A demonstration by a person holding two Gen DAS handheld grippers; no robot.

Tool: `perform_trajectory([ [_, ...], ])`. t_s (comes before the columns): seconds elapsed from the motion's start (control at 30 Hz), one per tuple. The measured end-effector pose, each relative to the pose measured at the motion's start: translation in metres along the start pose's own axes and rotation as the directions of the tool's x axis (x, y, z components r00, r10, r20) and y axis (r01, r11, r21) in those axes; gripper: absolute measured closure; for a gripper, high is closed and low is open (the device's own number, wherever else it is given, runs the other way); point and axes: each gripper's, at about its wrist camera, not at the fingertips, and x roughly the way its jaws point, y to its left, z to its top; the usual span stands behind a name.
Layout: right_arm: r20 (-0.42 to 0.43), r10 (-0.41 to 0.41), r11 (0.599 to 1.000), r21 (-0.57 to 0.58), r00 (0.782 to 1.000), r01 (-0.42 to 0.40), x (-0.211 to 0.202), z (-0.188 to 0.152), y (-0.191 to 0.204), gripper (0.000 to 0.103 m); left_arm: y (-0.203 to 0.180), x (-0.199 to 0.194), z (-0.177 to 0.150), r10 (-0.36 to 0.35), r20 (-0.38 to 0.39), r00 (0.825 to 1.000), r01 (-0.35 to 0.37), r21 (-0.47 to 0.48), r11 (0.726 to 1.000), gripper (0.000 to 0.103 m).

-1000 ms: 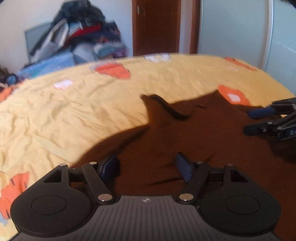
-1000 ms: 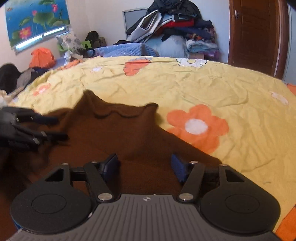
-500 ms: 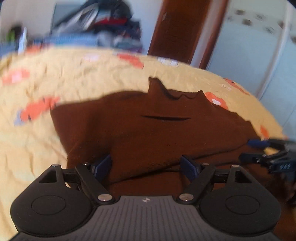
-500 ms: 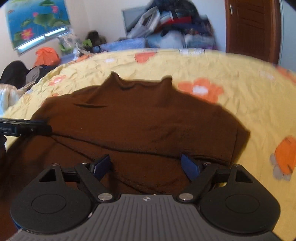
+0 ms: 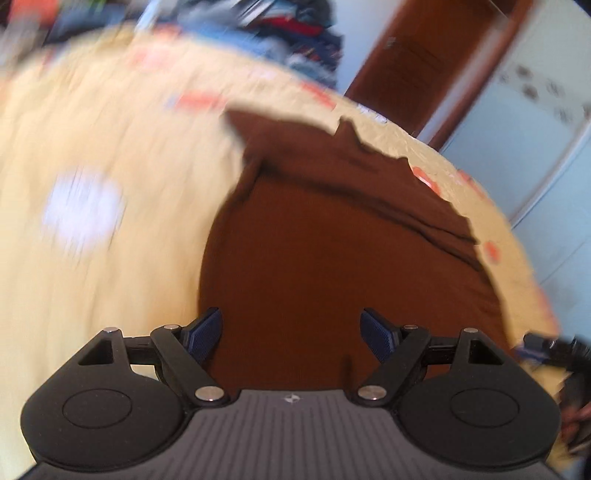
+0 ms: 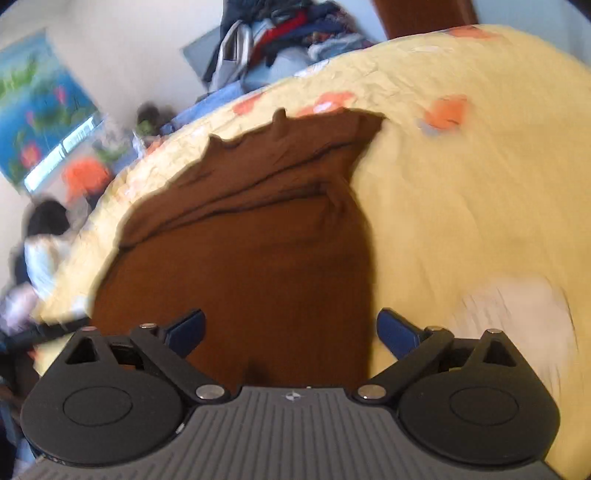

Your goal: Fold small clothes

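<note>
A dark brown sweater (image 5: 332, 236) lies spread on the yellow flowered bedspread (image 5: 110, 258), with a fold line across its upper part. It also shows in the right wrist view (image 6: 251, 258). My left gripper (image 5: 291, 332) is open and empty above the sweater's near left edge. My right gripper (image 6: 291, 330) is open and empty above the sweater's near right edge. The right gripper's tips show at the far right of the left wrist view (image 5: 546, 345). The left gripper's tips show at the far left of the right wrist view (image 6: 51, 330).
A pile of clothes (image 6: 280, 33) is stacked beyond the bed's far side. A brown door (image 5: 424, 55) and a pale wardrobe (image 5: 535, 129) stand behind the bed. Both views are blurred by motion.
Both grippers have drawn back toward me and tilted outward. The sweater now shows whole in both views, lying flatter and stretching away from the grippers. Both stay open.
</note>
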Motion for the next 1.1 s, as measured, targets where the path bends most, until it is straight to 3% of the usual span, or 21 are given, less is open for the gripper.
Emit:
perform_trajectory([
  [0.07, -0.033, 0.071, 0.99, 0.123, 0.997, -0.066, -0.02, -0.014, -0.012, 0.003, 0.014, -0.013, -0.01, -0.124, -0.037, 0.992, 0.118, -0.121, 0.986, 0.021],
  [0.1, -0.067, 0.123, 0.977, 0.182, 0.99, -0.109, -0.025, -0.019, -0.016, 0.003, 0.024, -0.012, -0.015, -0.241, -0.068, 0.968, 0.222, -0.211, 0.952, 0.02],
  [0.13, -0.099, 0.189, 0.958, 0.239, 0.977, -0.161, -0.027, -0.024, -0.02, 0.001, 0.033, -0.009, -0.021, -0.348, -0.1, 0.932, 0.308, -0.285, 0.908, 0.019],
  [0.17, -0.135, 0.256, 0.933, 0.294, 0.957, -0.208, -0.027, -0.029, -0.024, 0.001, 0.042, -0.001, -0.029, -0.444, -0.141, 0.885, 0.366, -0.381, 0.849, 0.019],
  [0.2, -0.159, 0.312, 0.911, 0.332, 0.937, -0.247, -0.026, -0.033, -0.025, 0.001, 0.047, 0.002, -0.035, -0.49, -0.148, 0.859, 0.389, -0.432, 0.814, 0.021],
  [0.4, -0.252, 0.408, 0.883, 0.351, 0.877, -0.31, -0.024, -0.047, -0.009, 0.001, 0.048, -0.005, -0.039, -0.527, -0.194, 0.827, 0.407, -0.439, 0.801, 0.021],
  [0.47, -0.253, 0.415, 0.885, 0.335, 0.874, -0.323, -0.027, -0.05, -0.005, 0.002, 0.047, -0.005, -0.041, -0.513, -0.202, 0.834, 0.395, -0.43, 0.812, 0.022],
  [0.53, -0.251, 0.39, 0.897, 0.32, 0.886, -0.304, -0.029, -0.051, -0.002, 0.007, 0.047, -0.012, -0.046, -0.511, -0.197, 0.837, 0.395, -0.43, 0.812, 0.022],
  [0.7, -0.233, 0.38, 0.891, 0.352, 0.895, -0.287, -0.035, -0.059, -0.009, 0.015, 0.051, -0.037, -0.033, -0.382, -0.173, 0.908, 0.321, -0.302, 0.898, 0.021],
  [0.77, -0.229, 0.381, 0.887, 0.364, 0.896, -0.284, -0.033, -0.059, -0.014, 0.015, 0.057, -0.039, -0.03, -0.336, -0.171, 0.926, 0.277, -0.295, 0.914, 0.021],
  [0.87, -0.223, 0.365, 0.892, 0.362, 0.904, -0.271, -0.029, -0.054, -0.012, 0.014, 0.066, -0.04, -0.031, -0.344, -0.146, 0.928, 0.282, -0.33, 0.901, 0.021],
  [1.0, -0.214, 0.355, 0.894, 0.363, 0.91, -0.263, -0.027, -0.052, -0.013, 0.013, 0.063, -0.042, -0.027, -0.31, -0.123, 0.943, 0.265, -0.284, 0.921, 0.021],
  [1.1, -0.213, 0.357, 0.891, 0.369, 0.909, -0.264, -0.024, -0.049, -0.014, 0.012, 0.068, -0.035, -0.02, -0.3, -0.107, 0.948, 0.259, -0.292, 0.921, 0.021],
])
